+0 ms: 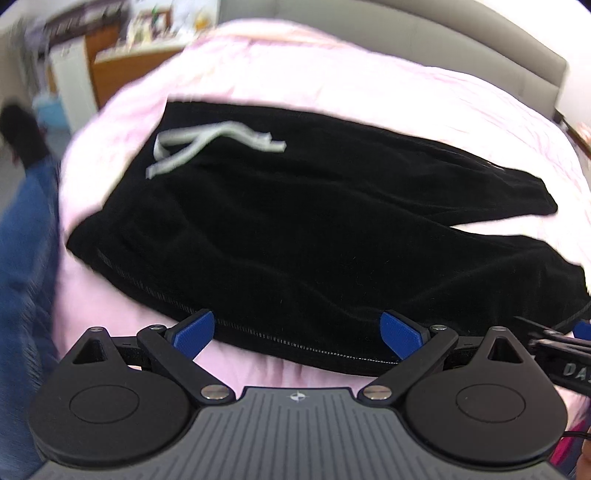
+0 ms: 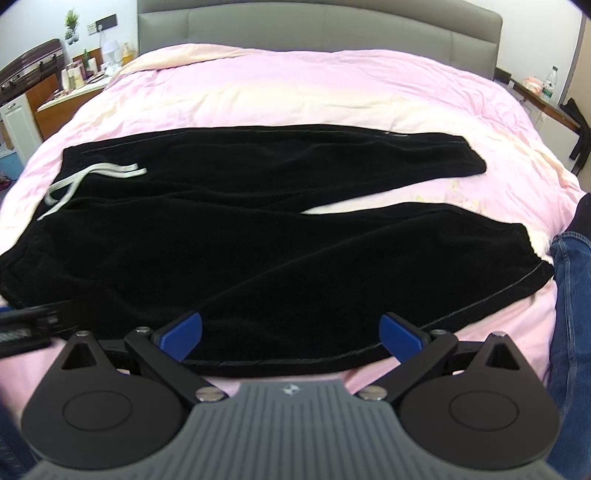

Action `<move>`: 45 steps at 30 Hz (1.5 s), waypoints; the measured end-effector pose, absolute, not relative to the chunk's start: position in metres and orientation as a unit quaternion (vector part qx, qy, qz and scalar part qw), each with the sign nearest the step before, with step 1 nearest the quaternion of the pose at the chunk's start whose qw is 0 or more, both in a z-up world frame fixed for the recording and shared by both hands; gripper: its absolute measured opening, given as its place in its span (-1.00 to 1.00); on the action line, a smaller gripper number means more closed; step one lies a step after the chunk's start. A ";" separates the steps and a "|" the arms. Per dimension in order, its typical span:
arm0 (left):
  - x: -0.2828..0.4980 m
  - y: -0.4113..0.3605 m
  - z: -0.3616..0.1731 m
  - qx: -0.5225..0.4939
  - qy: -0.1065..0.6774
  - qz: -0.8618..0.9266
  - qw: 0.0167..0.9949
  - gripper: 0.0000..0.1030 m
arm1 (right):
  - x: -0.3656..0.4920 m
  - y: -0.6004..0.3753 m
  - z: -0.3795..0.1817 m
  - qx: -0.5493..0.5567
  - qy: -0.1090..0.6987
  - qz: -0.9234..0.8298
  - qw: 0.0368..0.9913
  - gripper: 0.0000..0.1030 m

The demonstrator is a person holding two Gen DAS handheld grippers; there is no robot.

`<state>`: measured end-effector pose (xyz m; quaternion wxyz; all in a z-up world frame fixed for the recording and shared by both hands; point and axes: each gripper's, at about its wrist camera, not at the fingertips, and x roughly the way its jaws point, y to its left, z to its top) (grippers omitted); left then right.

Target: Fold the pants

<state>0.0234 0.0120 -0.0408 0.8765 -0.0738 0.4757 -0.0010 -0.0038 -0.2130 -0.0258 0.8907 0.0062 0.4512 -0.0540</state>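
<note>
My left wrist camera sits low at the bed's near edge, close over the pants point(image 1: 295, 229) near the waistband end, facing the headboard point(image 1: 406, 33). My right wrist camera looks the same way from nearer the cuffs. Both share the pants and pink bedspread point(image 2: 295, 92).

1. Premises: domestic bedroom.
2. Evidence: double bed with pink duvet point(image 2: 295, 88) and grey padded headboard point(image 2: 317, 26).
3. Bedside cabinet point(image 2: 70, 99) carrying bottles, a small lamp; potted plant point(image 2: 71, 18) on wall.
</note>
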 end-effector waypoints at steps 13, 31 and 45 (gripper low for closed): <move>0.056 0.092 -0.115 -0.351 0.511 0.083 0.780 1.00 | 0.040 -0.373 -0.099 0.176 0.465 -0.173 0.850 0.90; 0.079 0.121 -0.147 -0.489 0.427 0.115 0.752 0.65 | 0.023 -0.502 -0.171 0.550 0.353 -0.235 0.719 0.70; 0.063 0.132 -0.108 -0.468 0.385 0.087 0.791 -0.57 | -0.015 -0.518 -0.137 0.554 0.295 -0.255 0.735 -0.83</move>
